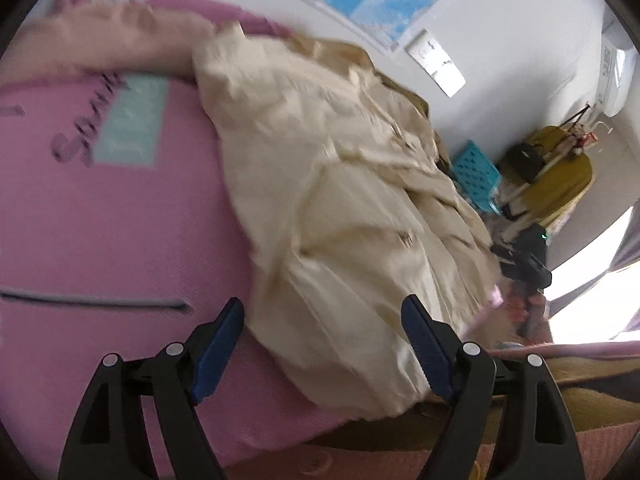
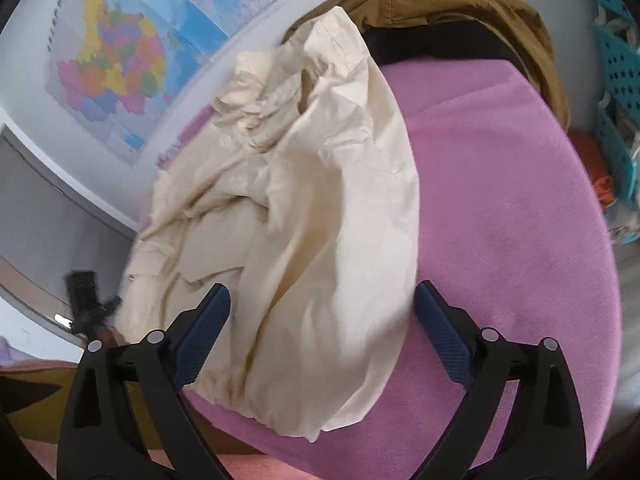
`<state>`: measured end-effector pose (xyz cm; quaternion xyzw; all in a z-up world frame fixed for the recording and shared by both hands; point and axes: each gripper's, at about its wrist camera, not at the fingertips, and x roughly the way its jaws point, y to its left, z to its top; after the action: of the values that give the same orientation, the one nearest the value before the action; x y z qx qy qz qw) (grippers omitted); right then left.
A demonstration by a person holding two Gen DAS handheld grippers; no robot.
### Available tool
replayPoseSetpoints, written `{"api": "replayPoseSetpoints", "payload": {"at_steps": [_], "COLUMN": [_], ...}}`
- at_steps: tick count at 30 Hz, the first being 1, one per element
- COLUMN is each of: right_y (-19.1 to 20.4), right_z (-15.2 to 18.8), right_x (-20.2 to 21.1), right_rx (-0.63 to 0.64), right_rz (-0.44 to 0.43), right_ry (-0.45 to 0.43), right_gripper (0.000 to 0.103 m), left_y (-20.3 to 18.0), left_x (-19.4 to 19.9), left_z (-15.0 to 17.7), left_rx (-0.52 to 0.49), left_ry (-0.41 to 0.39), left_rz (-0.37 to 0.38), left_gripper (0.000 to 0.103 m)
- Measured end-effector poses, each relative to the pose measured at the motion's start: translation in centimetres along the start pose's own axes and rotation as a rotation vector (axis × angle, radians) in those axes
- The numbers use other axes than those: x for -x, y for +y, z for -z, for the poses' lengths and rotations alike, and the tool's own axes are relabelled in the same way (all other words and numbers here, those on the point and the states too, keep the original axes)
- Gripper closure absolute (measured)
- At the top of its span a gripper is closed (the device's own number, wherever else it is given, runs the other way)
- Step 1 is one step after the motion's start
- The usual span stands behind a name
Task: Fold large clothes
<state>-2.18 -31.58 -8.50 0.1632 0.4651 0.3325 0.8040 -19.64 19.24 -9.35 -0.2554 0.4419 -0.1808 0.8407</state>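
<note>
A large cream jacket (image 1: 344,200) lies crumpled on a pink bedsheet (image 1: 120,220). My left gripper (image 1: 324,312) is open and empty, hovering over the jacket's near hem. In the right wrist view the same cream jacket (image 2: 320,208) lies on the pink sheet (image 2: 500,220), and my right gripper (image 2: 322,298) is open and empty above its lower part. The other gripper (image 1: 528,256) shows at the jacket's far edge in the left wrist view, and as a dark blurred shape (image 2: 86,300) in the right wrist view.
A brown garment (image 2: 460,4) lies past the jacket near the wall. A teal perforated basket (image 1: 476,176) and a rack with yellow clothes (image 1: 560,176) stand beside the bed. A map (image 2: 120,60) hangs on the wall. A pink pillow (image 1: 100,36) lies at the bed's head.
</note>
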Motion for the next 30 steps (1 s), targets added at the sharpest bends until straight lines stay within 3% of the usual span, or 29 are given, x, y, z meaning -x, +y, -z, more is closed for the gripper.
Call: {"api": "replayPoseSetpoints", "payload": {"at_steps": [2, 6, 8, 12, 16, 18, 22, 26, 30], "right_y": [0.1, 1.0, 1.4, 2.1, 4.4, 6.8, 10.7, 10.3, 7.8], "right_z": [0.3, 0.9, 0.9, 1.1, 1.3, 1.9, 3.6, 5.4, 6.6], "right_x": [-0.1, -1.1, -1.9, -2.1, 0.4, 1.9, 4.4, 3.2, 0.7], "right_rx": [-0.001, 0.029, 0.024, 0.011, 0.046, 0.110, 0.236, 0.233, 0.137], "right_rz": [-0.044, -0.092, -0.109, -0.125, -0.182, -0.191, -0.265, -0.229, -0.187], "right_ry": [0.000, 0.018, 0.036, 0.028, -0.031, -0.033, -0.002, 0.097, 0.162], "right_gripper": [0.016, 0.023, 0.050, 0.075, 0.087, 0.087, 0.083, 0.062, 0.054], "left_y": [-0.8, -2.2, -3.2, -3.7, -4.3, -4.3, -4.1, -3.5, -1.6], "left_x": [-0.3, -2.1, -3.4, -3.9, -0.9, 1.4, 5.4, 4.9, 2.2], "left_z": [0.3, 0.2, -0.2, -0.9, -1.5, -1.8, -1.3, -0.3, 0.7], "left_rx": [-0.018, -0.036, -0.051, -0.034, -0.068, -0.061, -0.062, -0.080, -0.038], "left_ry": [-0.007, 0.015, 0.015, 0.007, -0.042, -0.072, -0.105, -0.052, 0.034], "left_rz": [0.024, 0.112, 0.100, 0.075, 0.022, 0.007, 0.007, -0.036, -0.054], "left_gripper": [0.015, 0.014, 0.014, 0.064, 0.077, 0.083, 0.083, 0.071, 0.052]}}
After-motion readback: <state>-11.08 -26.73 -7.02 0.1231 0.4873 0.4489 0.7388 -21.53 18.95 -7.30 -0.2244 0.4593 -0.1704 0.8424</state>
